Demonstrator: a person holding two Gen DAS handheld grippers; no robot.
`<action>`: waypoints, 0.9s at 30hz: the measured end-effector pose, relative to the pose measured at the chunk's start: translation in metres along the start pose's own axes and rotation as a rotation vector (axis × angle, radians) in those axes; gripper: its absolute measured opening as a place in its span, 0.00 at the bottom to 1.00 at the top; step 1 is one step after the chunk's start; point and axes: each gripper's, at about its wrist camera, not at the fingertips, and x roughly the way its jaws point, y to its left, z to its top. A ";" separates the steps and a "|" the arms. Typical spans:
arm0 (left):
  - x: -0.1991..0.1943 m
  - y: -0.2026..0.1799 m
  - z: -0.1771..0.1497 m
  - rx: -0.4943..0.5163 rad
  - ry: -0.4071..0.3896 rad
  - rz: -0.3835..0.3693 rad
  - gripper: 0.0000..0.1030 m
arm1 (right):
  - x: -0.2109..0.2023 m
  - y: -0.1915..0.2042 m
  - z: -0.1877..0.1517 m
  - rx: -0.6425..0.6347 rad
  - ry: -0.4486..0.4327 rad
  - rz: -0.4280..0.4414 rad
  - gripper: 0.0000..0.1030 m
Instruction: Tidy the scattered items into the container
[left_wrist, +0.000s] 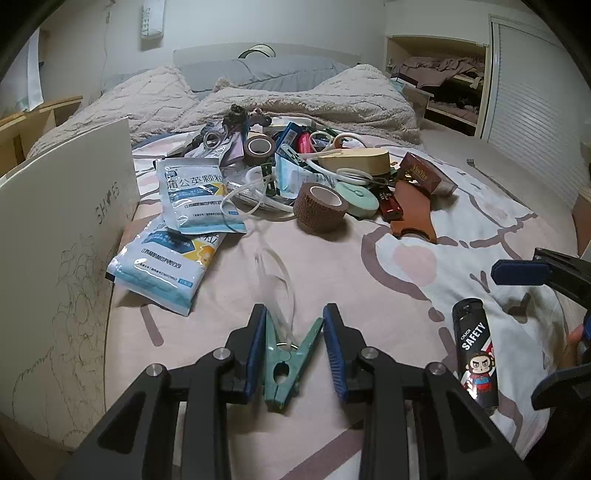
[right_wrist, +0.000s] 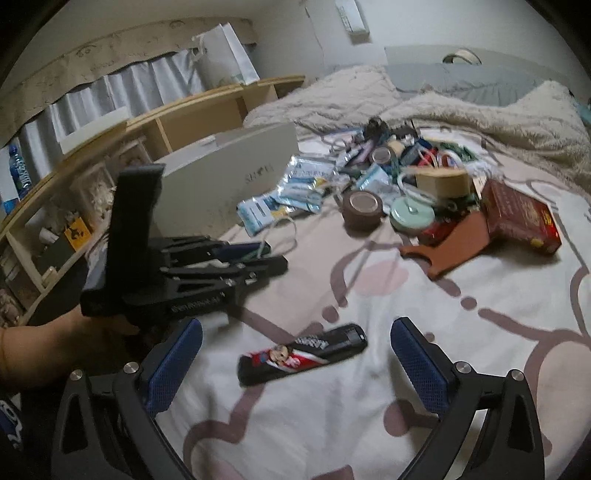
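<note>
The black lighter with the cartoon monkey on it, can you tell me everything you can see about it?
The lighter is a slim black stick that looks like plastic, with a plain black cap end. White letters spell SAFETY along its side, and below them is a cartoon monkey in red and blue. It lies flat on the bedsheet, alone, away from the big pile. The right gripper hangs over it with its blue pads wide apart on either side, not touching it. Nothing else touches it.

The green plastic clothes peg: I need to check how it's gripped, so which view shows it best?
The left wrist view: the green plastic clothes peg sits sharp and close, pinched between the left gripper's blue pads. In the right wrist view that gripper is seen side-on and blurred, with only a hint of green between its fingers.
</note>
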 end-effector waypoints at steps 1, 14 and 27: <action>0.000 0.000 0.000 0.000 -0.002 0.000 0.30 | 0.001 -0.001 -0.001 -0.003 0.011 -0.003 0.99; -0.002 0.001 -0.003 -0.013 -0.008 -0.017 0.30 | 0.021 -0.002 -0.003 -0.127 0.113 0.056 0.99; -0.002 0.002 -0.003 -0.013 -0.008 -0.017 0.30 | 0.032 0.012 -0.011 -0.207 0.122 -0.048 0.87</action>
